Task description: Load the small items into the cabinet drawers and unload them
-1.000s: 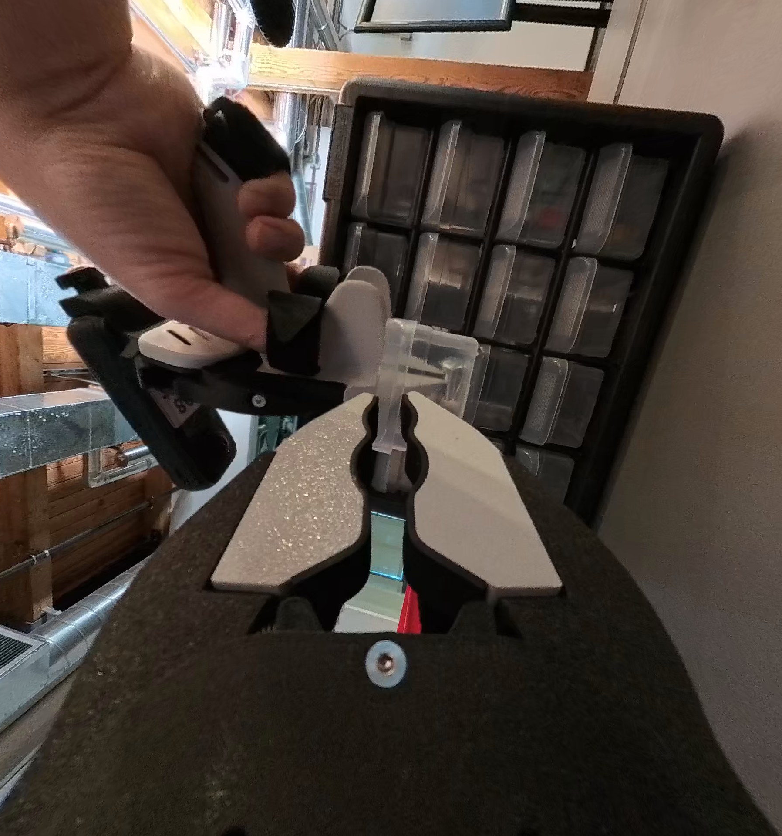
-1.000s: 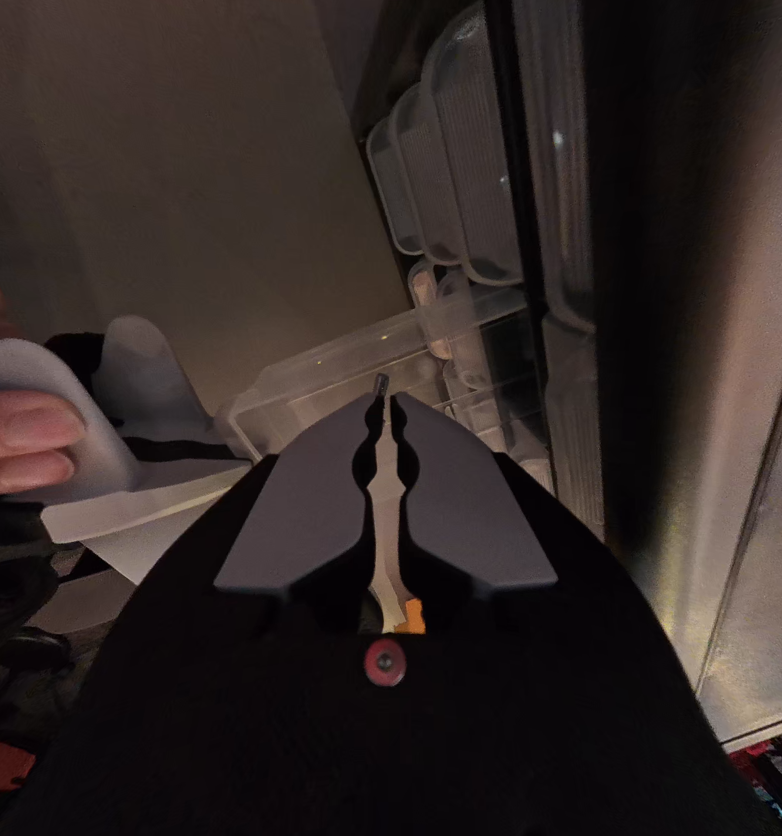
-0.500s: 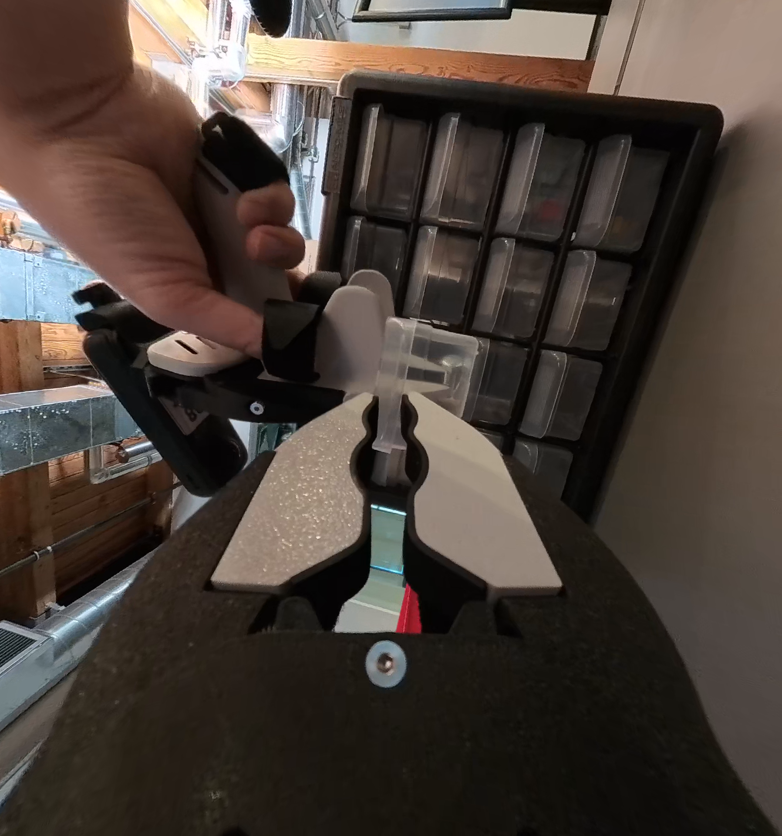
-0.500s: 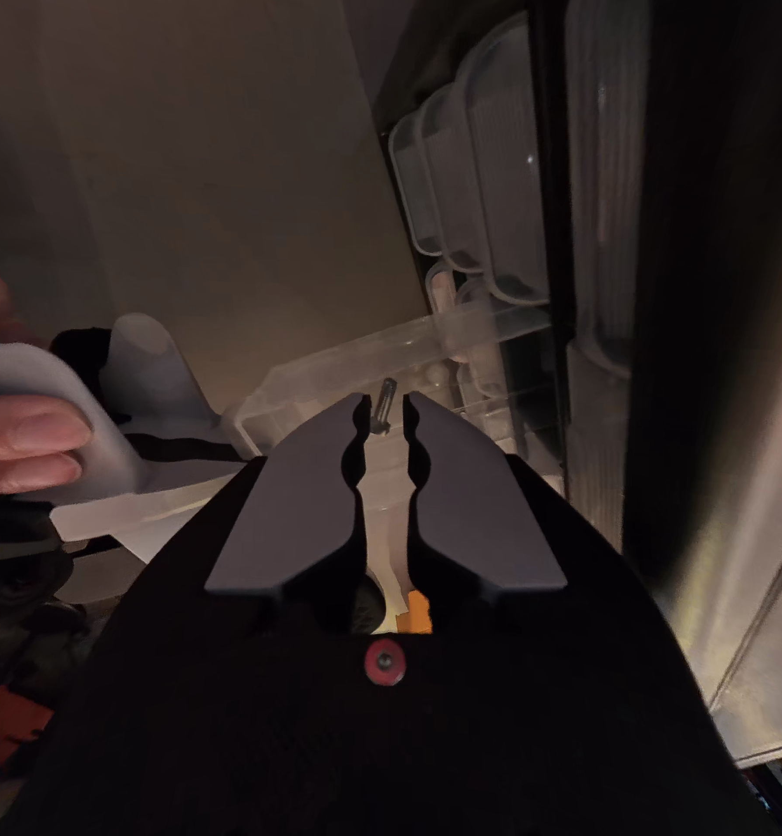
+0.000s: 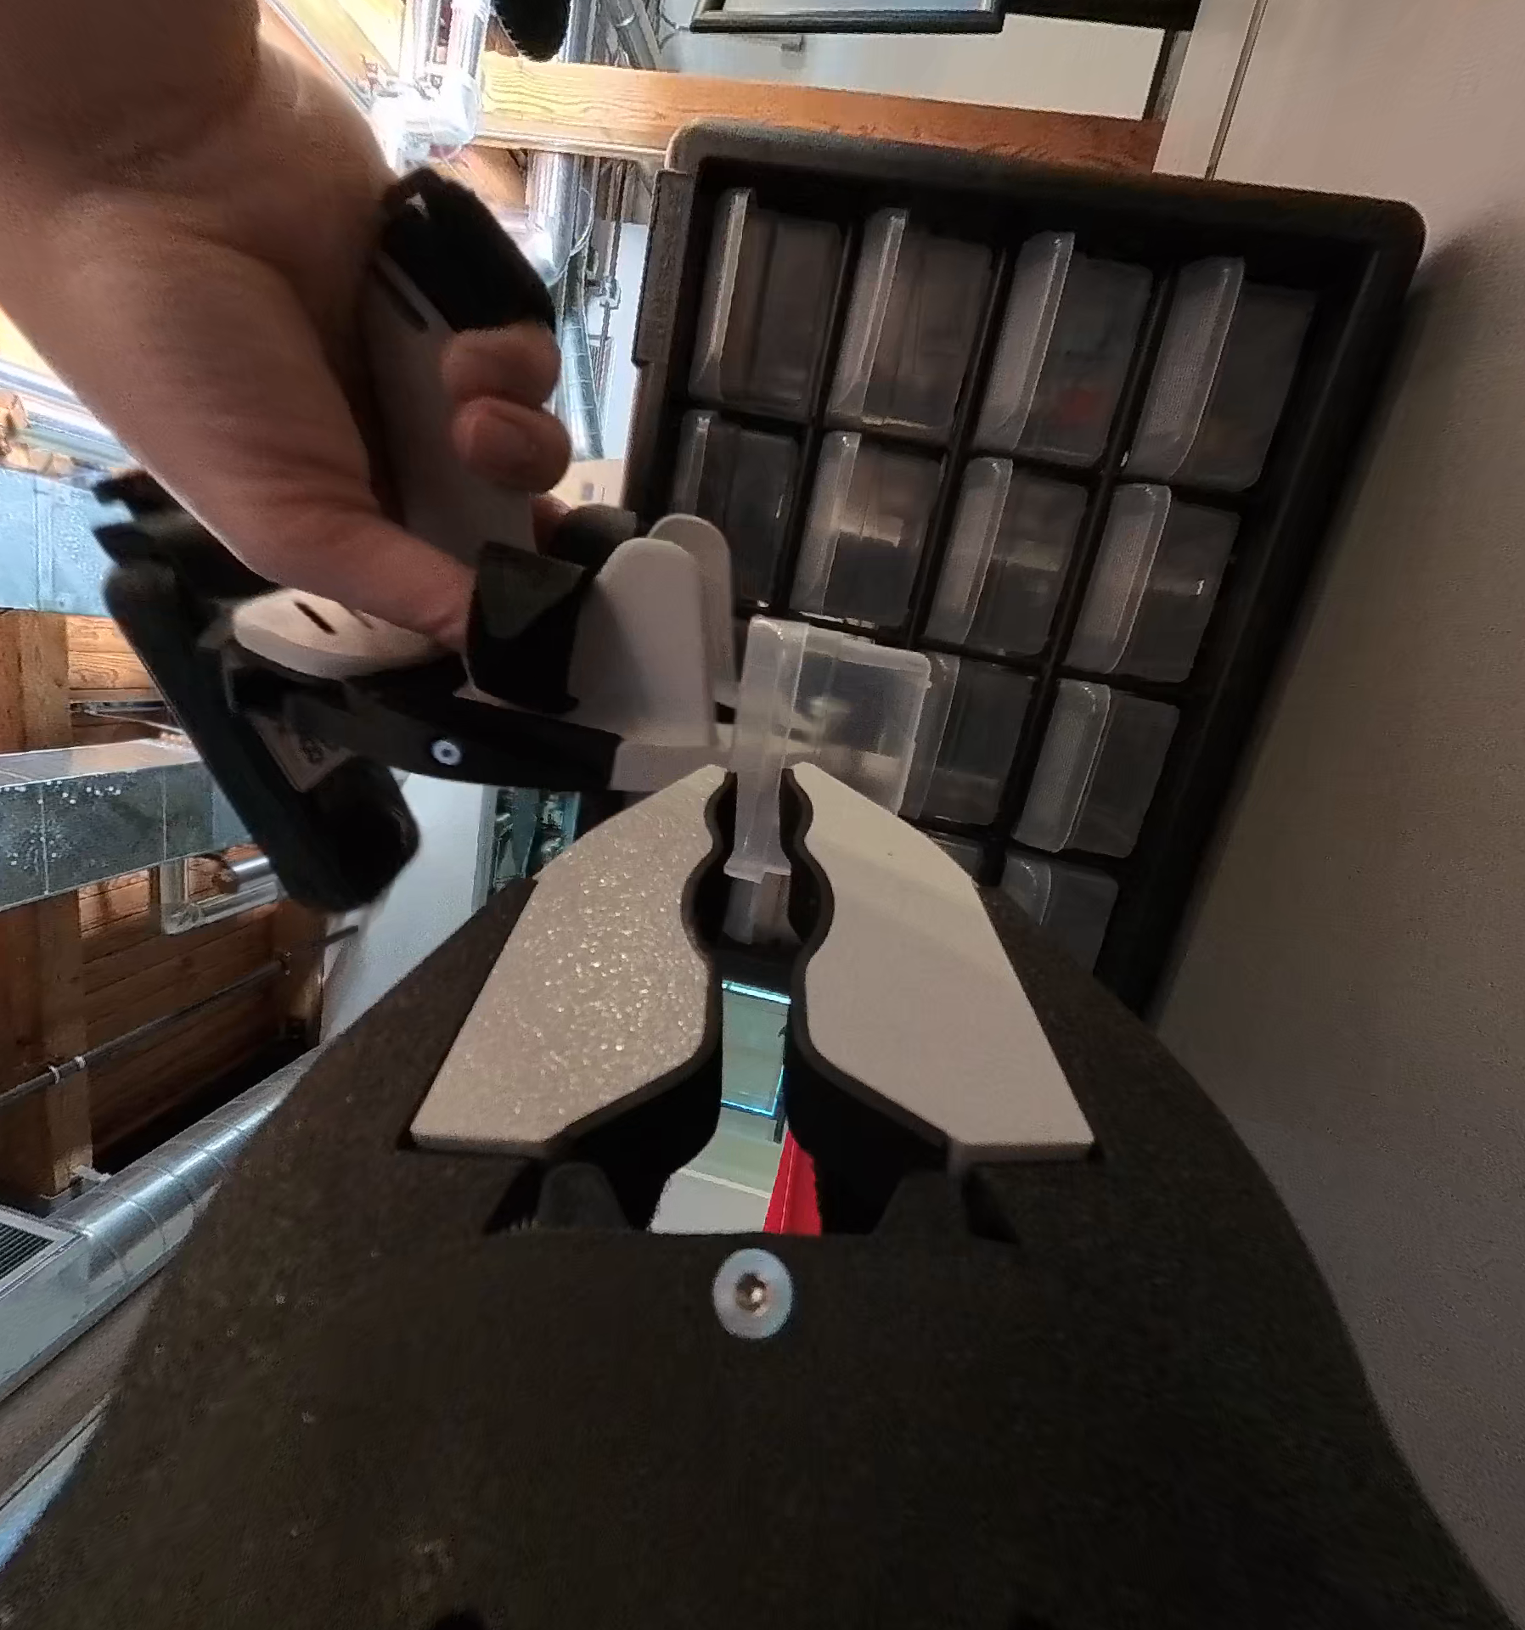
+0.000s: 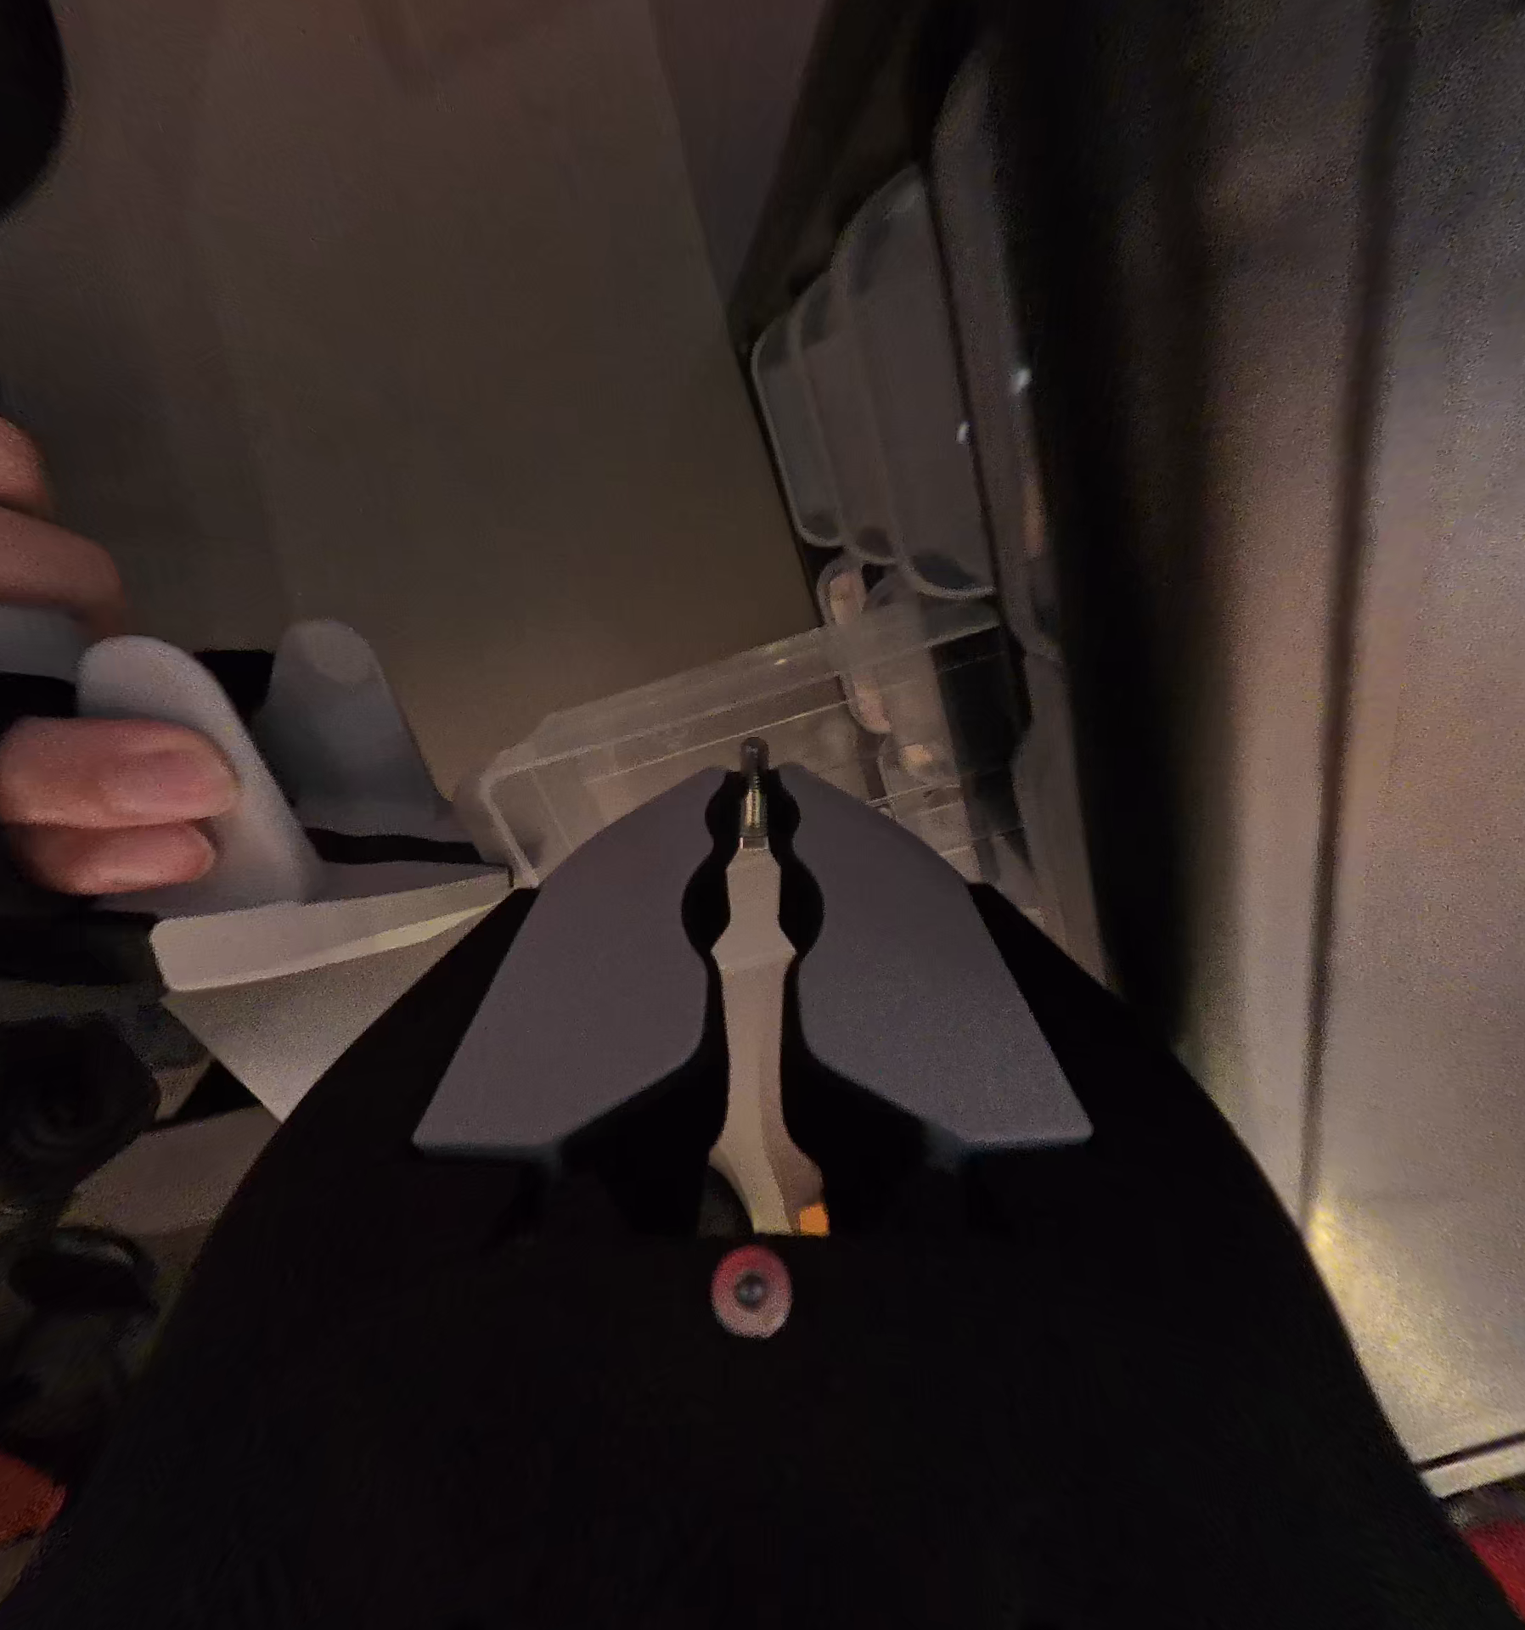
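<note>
The screw [image 6: 752, 798] is pinched between the right gripper [image 6: 755, 776] tips again, above the pulled-out clear drawer [image 6: 706, 732]; half a second ago those fingers stood apart around it. That reads as a fresh pickup (unloading, probably). The left gripper [image 5: 755, 785] is clamped on the drawer's front tab. Only the left wrist view shows the whole cabinet [image 5: 1271, 265] and its other drawers shut; only the right wrist view shows the screw.

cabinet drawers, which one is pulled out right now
The clear drawer whose front tab is clamped in the left tool. It juts forward from the black cabinet; every other drawer in view sits flush in its slot.
</note>
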